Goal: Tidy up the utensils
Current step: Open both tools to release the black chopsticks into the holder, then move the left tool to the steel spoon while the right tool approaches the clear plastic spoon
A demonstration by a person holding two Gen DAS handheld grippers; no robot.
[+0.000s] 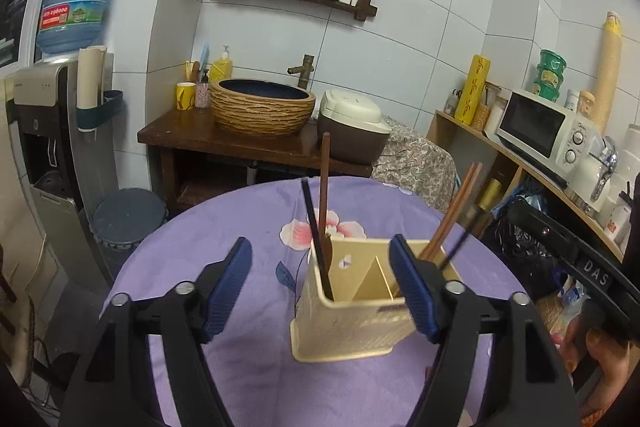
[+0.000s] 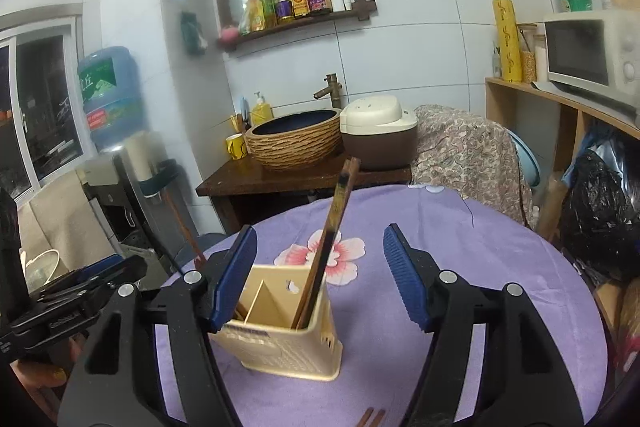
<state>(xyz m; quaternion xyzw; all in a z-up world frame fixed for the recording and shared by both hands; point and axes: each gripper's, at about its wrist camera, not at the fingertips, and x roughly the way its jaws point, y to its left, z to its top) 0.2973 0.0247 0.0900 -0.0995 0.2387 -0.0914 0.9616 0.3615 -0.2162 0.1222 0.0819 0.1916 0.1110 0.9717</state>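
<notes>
A cream utensil holder (image 1: 352, 311) with a middle divider stands on the purple flowered tablecloth (image 1: 248, 359). Brown and black chopsticks (image 1: 323, 203) stand in its left compartment, more brown ones (image 1: 456, 211) in its right. My left gripper (image 1: 326, 287) is open and empty, just above and in front of the holder. In the right wrist view the holder (image 2: 284, 331) sits between my fingers with chopsticks (image 2: 332, 239) upright in it. My right gripper (image 2: 320, 275) is open and empty. Two brown chopstick tips (image 2: 372, 417) lie on the cloth at the bottom edge.
Behind the table stands a dark wooden stand (image 1: 224, 143) with a woven basin (image 1: 262, 107) and a rice cooker (image 1: 352, 125). A water dispenser (image 1: 52, 131) is at the left. A shelf with a microwave (image 1: 548, 127) is at the right.
</notes>
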